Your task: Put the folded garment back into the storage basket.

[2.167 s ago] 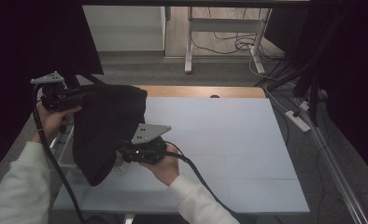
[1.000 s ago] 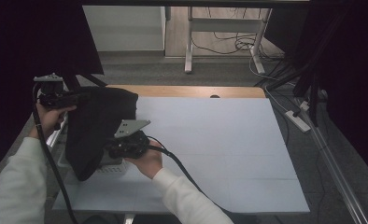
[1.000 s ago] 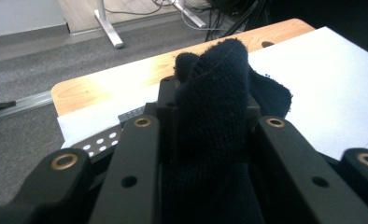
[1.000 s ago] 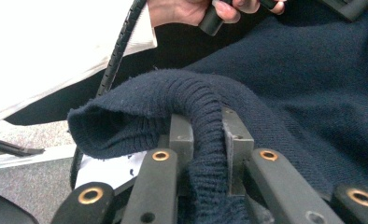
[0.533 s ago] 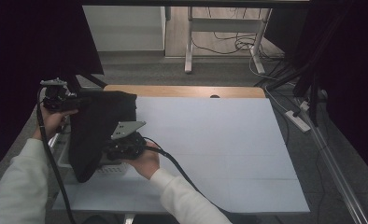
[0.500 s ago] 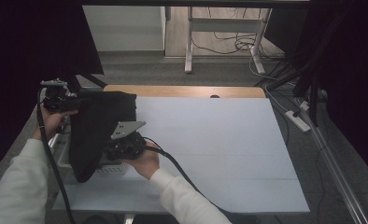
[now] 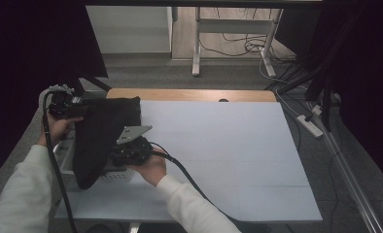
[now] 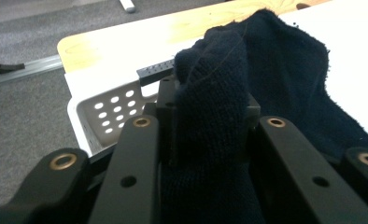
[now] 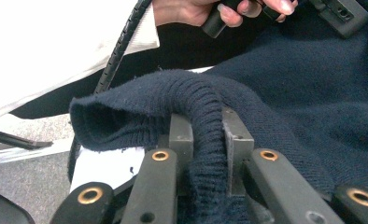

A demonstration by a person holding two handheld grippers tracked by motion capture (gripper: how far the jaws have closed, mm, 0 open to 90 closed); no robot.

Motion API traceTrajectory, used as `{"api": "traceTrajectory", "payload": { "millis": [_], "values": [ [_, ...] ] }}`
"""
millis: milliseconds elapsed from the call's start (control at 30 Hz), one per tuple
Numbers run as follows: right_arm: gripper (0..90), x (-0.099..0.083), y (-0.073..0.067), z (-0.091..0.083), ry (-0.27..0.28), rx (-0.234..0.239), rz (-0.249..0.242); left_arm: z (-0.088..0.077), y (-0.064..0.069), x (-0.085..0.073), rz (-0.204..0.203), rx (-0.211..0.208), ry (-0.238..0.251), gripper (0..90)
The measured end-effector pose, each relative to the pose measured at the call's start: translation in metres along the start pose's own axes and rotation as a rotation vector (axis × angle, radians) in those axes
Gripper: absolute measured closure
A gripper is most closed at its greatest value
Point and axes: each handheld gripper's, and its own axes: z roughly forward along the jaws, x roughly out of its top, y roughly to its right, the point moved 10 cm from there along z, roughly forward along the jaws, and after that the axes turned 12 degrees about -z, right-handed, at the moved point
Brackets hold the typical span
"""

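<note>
A dark navy knitted garment (image 7: pixel 102 133) hangs between both grippers at the table's left edge, draped over a white perforated basket (image 7: pixel 115 175). My left gripper (image 7: pixel 82 110) holds its upper far corner; in the left gripper view the left gripper (image 8: pixel 208 107) is shut on a bunch of the knit (image 8: pixel 266 60), with the basket wall (image 8: pixel 109 109) just beyond. My right gripper (image 7: pixel 113 156) grips the garment's near side; in the right gripper view the right gripper (image 9: pixel 208 133) is shut on a folded ribbed edge (image 9: pixel 140 100).
A white sheet (image 7: pixel 218 145) covers the table, with a bare wooden strip (image 7: pixel 189 94) along the far edge. Black cables trail from both grippers. The other hand (image 9: pixel 196 11) and its sleeve (image 9: pixel 56 42) appear in the right gripper view. Grey floor lies to the left.
Both hands have carried the garment leftward and down. The left gripper has sunk, so the fabric now lies lower over the basket. Both grips stay the same.
</note>
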Motion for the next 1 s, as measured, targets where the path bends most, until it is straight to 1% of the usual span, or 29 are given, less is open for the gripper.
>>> {"api": "traceTrajectory", "payload": {
  "millis": [67, 200, 267, 367, 400, 700, 833, 867, 967, 1000],
  "values": [
    [77.3, -0.004, 0.001, 0.001, -0.001, -0.002, 0.009, 0.001, -0.001, 0.000, -0.003, 0.003, -0.002, 70.2],
    [77.2, -0.005, 0.001, 0.002, -0.003, 0.001, 0.016, 0.003, -0.003, 0.000, 0.002, 0.013, -0.010, 70.0],
    [77.2, -0.008, -0.001, 0.006, -0.017, 0.006, 0.013, 0.005, -0.003, -0.001, -0.002, 0.013, -0.013, 69.9],
    [77.2, -0.010, -0.002, 0.009, -0.021, 0.008, 0.016, 0.007, -0.004, -0.002, -0.003, 0.015, -0.021, 69.8],
    [77.2, -0.012, -0.003, 0.010, -0.034, 0.019, 0.022, 0.008, -0.005, -0.002, -0.001, 0.016, -0.025, 69.8],
    [77.2, -0.015, -0.004, 0.015, -0.037, 0.028, 0.029, 0.010, -0.006, -0.003, 0.009, 0.028, -0.037, 69.7],
    [77.3, -0.012, -0.005, 0.017, -0.031, 0.029, 0.020, 0.006, -0.004, -0.002, 0.017, 0.023, -0.026, 69.8],
    [77.4, -0.007, -0.006, 0.016, -0.013, 0.035, 0.018, 0.003, -0.004, -0.001, 0.020, 0.023, -0.020, 69.9],
    [77.5, -0.002, -0.008, 0.015, -0.001, 0.043, 0.019, -0.004, -0.004, 0.002, 0.028, 0.031, -0.010, 69.9],
    [77.5, 0.002, -0.010, 0.015, 0.007, 0.044, 0.008, -0.007, -0.004, 0.002, 0.033, 0.034, -0.008, 69.9]
  ]
}}
